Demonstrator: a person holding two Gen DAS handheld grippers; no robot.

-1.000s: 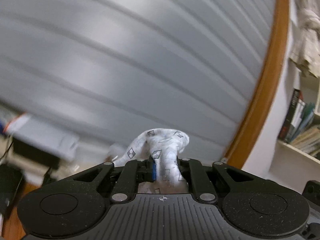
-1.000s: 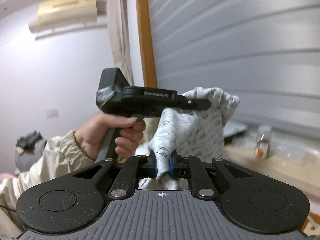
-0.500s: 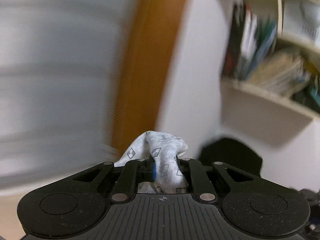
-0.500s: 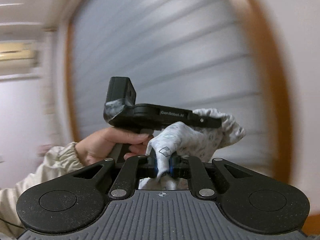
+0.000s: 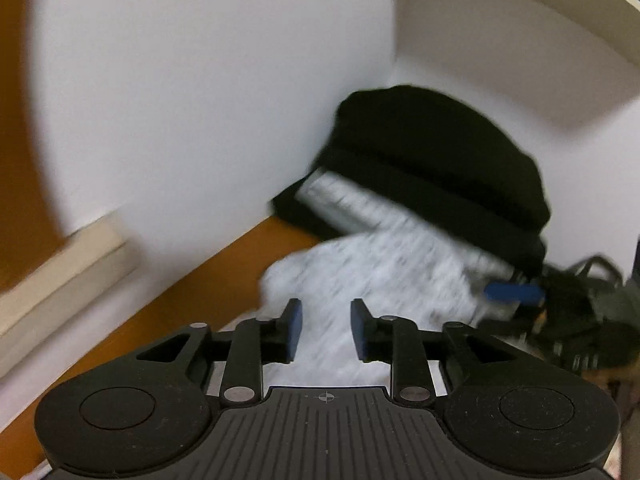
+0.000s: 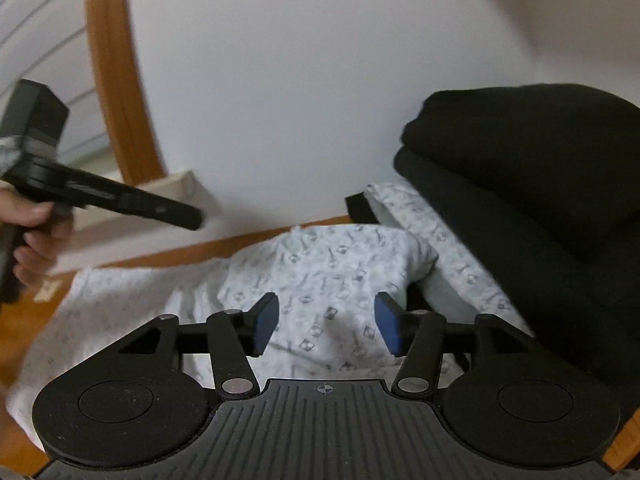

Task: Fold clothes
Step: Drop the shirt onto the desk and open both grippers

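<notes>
Both grippers releasing. Right gripper (image 6: pixel 326 326): jaws opening, spread, nothing pinched; patterned white garment (image 6: pixel 320 264) lies beyond the pads. Left gripper (image 5: pixel 326 334): jaws opening, narrower gap, cloth lies past them, unpinched. Garment sits on the wooden surface (image 5: pixel 208 276); folded black clothes (image 6: pixel 520 184) at 2 o'clock. Judgement: laid down, still rumpled; folds remain.

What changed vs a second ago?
Both grippers let go of the patterned cloth: left gripper and right gripper are opening, with nothing pinched. The cloth, held up before, now lies on the wooden surface beside the black pile. Nothing else comparable.
</notes>
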